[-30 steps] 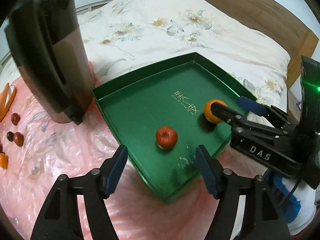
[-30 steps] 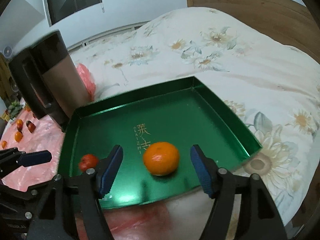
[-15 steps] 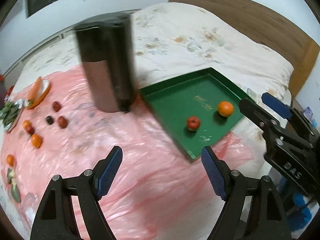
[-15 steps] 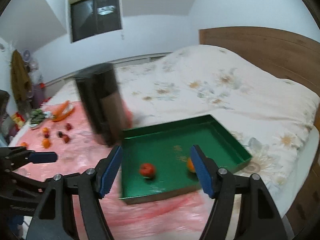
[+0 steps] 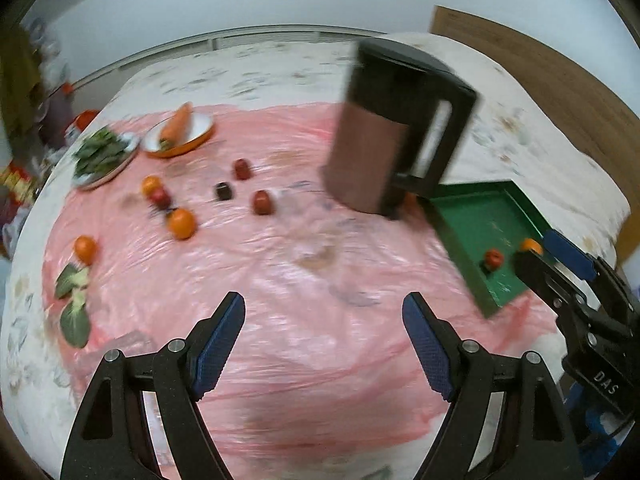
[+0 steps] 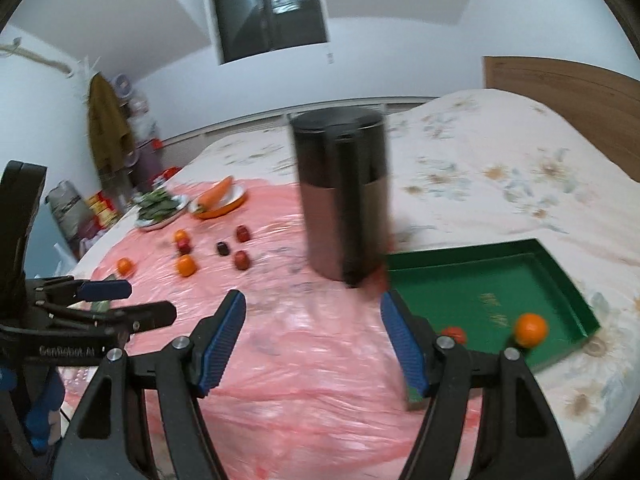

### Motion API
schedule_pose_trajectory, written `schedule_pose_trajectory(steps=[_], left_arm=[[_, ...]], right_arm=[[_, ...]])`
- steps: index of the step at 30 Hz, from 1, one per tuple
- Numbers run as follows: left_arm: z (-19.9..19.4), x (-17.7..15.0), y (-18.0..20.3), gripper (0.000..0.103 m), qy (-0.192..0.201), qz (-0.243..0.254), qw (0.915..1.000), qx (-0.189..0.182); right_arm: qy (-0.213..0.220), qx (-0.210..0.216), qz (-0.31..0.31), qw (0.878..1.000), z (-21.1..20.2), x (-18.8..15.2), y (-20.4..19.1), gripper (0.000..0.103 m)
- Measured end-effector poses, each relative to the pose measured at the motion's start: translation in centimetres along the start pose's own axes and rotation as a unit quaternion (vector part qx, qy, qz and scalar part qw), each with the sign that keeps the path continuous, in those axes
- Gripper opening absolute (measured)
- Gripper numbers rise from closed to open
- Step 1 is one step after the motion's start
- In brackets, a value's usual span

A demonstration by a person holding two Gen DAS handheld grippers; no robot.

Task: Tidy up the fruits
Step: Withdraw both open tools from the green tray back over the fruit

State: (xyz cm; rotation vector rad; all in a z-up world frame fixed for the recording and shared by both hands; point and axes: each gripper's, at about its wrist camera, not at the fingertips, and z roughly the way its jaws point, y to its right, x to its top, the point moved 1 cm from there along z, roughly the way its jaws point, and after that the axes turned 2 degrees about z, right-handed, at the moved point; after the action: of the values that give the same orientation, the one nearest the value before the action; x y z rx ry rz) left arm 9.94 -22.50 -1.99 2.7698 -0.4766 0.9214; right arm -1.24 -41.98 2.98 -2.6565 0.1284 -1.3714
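Two fruits, a red one (image 6: 455,334) and an orange (image 6: 530,329), are kept in the green tray (image 6: 560,264) on the bed, evidently as the collecting place. Both the left hand-held gripper (image 5: 324,344) and the right hand-held gripper (image 6: 313,344) are spread and empty. The loose fruits (image 5: 182,222) are scattered on the pink sheet (image 5: 304,264), well ahead of the left one.

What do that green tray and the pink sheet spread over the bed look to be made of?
Green tray: likely coated card or thin metal, like a gift-box lid. It has a satin sheen, crisp folded walls and gold lettering on the floor; the frames cannot settle which.
Pink sheet: thin plastic film. It is glossy, crinkled into fine creases, with white glare across the wrinkles.
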Motion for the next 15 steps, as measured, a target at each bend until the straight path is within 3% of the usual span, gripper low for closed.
schedule_pose_trajectory(steps=[8, 15], left_arm=[[1.9, -0.7, -7.8, 0.076, -0.006, -0.068, 0.9972, 0.029], [4.8, -0.5, -14.0, 0.076, -0.017, -0.131, 0.99, 0.051]], right_arm=[[-0.038, 0.042, -0.03, 0.998, 4.8, 0.6, -4.0, 0.103], [-0.073, 0.069, -0.067, 0.993, 10.4, 1.3, -7.6, 0.101]])
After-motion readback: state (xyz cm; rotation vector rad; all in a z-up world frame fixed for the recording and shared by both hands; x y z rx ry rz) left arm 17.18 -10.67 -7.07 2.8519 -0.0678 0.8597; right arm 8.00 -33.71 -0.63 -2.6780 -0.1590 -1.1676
